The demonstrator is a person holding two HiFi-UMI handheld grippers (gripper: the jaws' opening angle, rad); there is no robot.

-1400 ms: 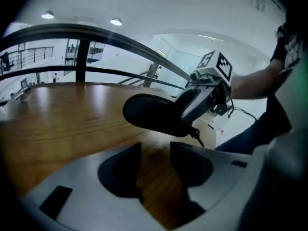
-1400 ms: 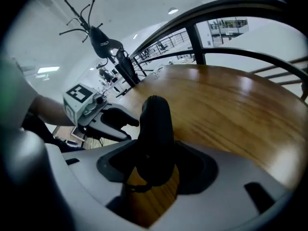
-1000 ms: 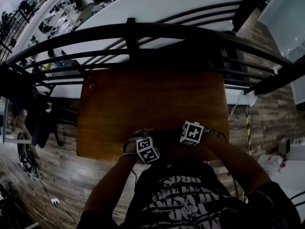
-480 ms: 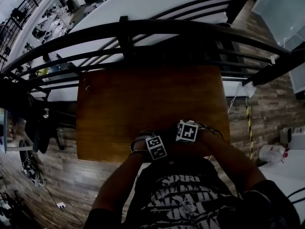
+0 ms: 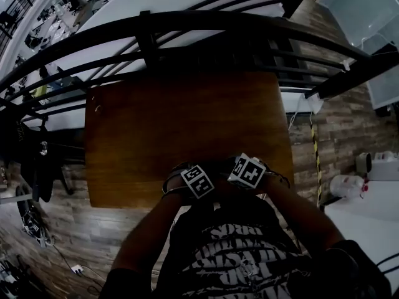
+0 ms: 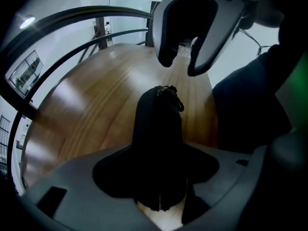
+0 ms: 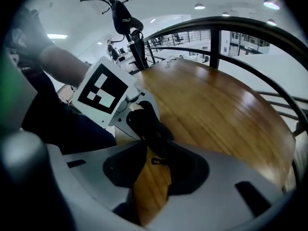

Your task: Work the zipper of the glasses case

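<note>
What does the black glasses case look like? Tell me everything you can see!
The glasses case is black, rounded and looks like soft fabric. It sticks out over the wooden table. A small zipper pull hangs at its far end. The left gripper has just closed its jaws and clamps the near end. The right gripper, jaws just closing, reaches the pull end without pinching yet.

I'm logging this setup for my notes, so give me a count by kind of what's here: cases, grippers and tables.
glasses case: 1, black
grippers: 2, the left gripper shut on the case, the right gripper open around its zipper pull, both pairs of jaws having just been closing
table: 1, wooden
total: 4
</note>
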